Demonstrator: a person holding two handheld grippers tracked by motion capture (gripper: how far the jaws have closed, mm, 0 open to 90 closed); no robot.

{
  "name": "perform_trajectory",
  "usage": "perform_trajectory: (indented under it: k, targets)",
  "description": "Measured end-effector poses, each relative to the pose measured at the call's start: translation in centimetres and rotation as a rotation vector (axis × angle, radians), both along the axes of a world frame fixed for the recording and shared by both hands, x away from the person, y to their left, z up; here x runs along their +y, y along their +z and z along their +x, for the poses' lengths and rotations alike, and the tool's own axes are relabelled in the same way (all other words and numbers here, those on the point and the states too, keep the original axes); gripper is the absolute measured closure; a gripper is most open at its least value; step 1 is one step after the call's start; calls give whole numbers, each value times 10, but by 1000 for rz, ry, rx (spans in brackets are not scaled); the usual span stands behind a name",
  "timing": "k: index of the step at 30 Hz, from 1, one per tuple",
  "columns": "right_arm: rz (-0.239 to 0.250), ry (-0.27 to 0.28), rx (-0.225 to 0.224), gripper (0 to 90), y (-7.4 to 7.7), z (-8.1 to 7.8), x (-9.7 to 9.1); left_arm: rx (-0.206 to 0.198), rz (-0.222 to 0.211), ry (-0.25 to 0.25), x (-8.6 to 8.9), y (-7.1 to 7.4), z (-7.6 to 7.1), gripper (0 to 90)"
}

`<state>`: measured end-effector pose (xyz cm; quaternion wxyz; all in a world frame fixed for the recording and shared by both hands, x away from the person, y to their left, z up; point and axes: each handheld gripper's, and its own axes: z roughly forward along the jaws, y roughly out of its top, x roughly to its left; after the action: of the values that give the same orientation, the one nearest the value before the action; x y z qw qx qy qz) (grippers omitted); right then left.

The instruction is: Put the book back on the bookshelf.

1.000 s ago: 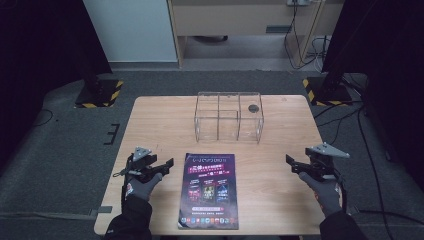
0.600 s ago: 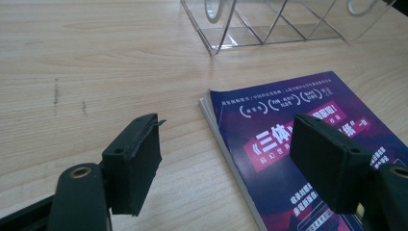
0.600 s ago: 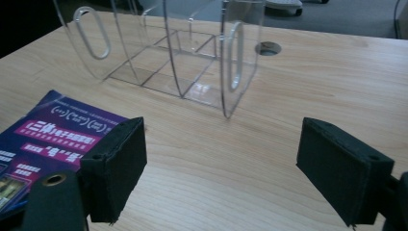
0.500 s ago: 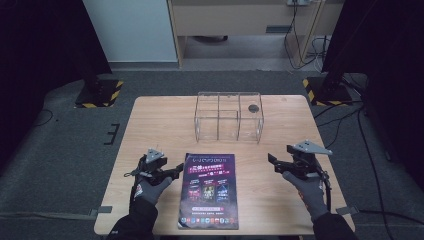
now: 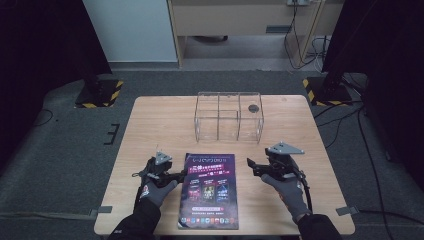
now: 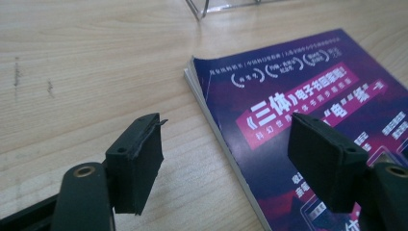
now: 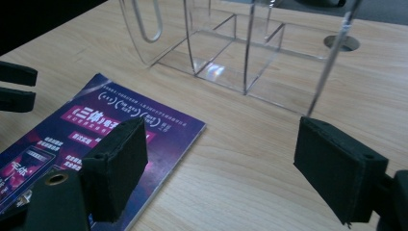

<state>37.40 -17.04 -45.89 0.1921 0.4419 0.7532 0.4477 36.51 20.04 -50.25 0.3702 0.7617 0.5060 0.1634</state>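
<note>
The wooden worktop [image 5: 150,130] carries a clear acrylic box [image 5: 228,116] with 3 compartments at its far side. Nearer the person than the box lies a thick book [image 5: 210,190], flat, its glossy purple cover printed with white and magenta Chinese lettering and small picture panels. The left gripper [image 5: 176,174] sits at the book's left edge, fingers released astride that edge. The right gripper [image 5: 253,165], just right of the book, has its fingers released, nothing between them
</note>
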Motion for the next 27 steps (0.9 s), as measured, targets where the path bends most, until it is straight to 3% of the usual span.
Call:
perform_trajectory:
  k: [13,20,27]
  targets:
    - [-18,47,57,211,-20,-5,37,40,26,-17,-9,-11,1,272]
    - [-62,63,85,222,-32,-8,49,43,50,-29,-12,-13,2,269]
    - [-42,58,124,240,-43,-10,59,55,43,-41,-14,-15,2,272]
